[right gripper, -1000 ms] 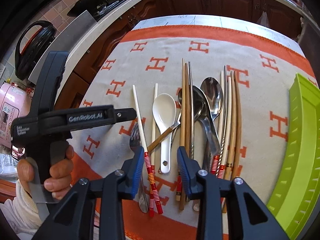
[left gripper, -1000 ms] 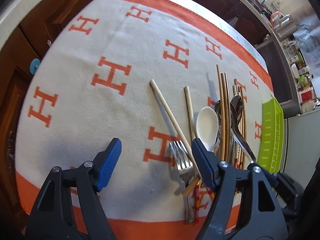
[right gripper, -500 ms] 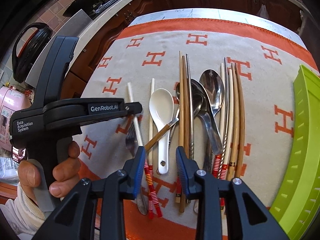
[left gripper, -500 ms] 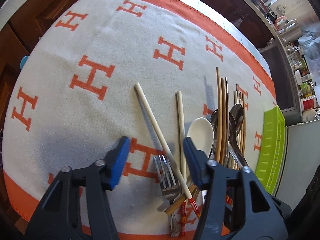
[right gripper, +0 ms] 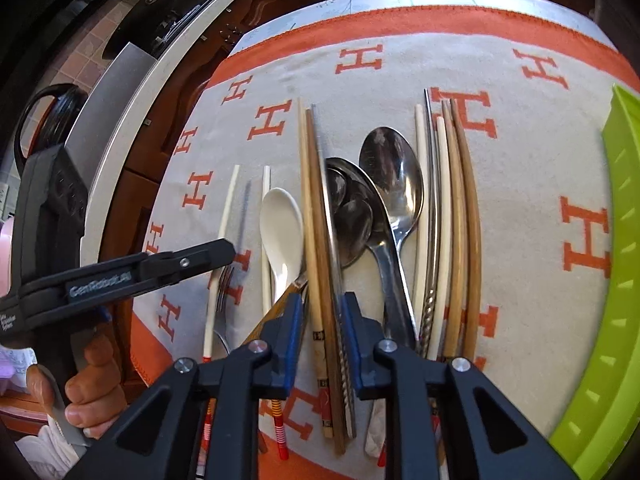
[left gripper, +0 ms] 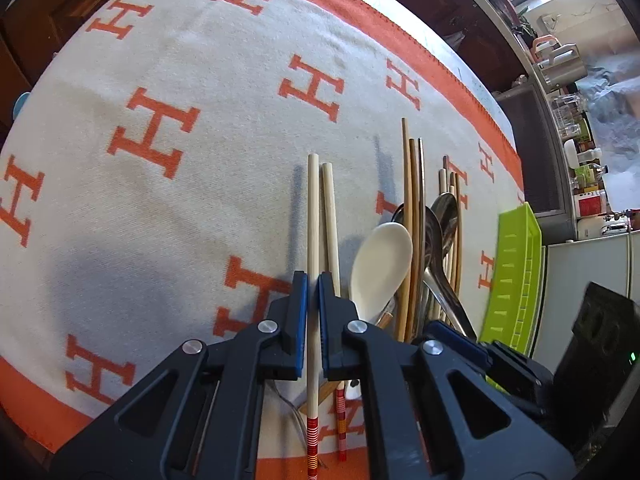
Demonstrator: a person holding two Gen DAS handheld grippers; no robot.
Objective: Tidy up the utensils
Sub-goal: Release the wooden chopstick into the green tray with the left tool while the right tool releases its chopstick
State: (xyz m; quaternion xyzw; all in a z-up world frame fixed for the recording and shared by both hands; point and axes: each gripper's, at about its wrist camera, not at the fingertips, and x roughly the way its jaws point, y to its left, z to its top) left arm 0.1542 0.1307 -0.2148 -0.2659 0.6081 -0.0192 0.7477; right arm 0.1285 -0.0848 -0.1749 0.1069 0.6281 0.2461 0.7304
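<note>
Left gripper (left gripper: 313, 292) has just closed on one pale chopstick (left gripper: 313, 216) on the cloth (left gripper: 160, 208). Right gripper (right gripper: 319, 312), closing, straddles three chopsticks (right gripper: 316, 240). White spoon (right gripper: 281, 228), two steel spoons (right gripper: 394, 176) crowd alongside; green tray (right gripper: 612, 280) right.

A pale chopstick (left gripper: 313, 216) with a red-striped end points away, its twin (left gripper: 330, 216) just right of it. A white spoon (right gripper: 281, 232), brown chopsticks (right gripper: 316, 216) and steel spoons (right gripper: 394, 184) lie side by side further right, beside a green tray (right gripper: 616, 280).

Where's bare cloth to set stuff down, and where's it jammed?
Free: the cloth left of the pale chopstick pair, out to its orange border, and the strip between the brown chopsticks and the green tray. Crowded: the white spoon through the steel spoons.
</note>
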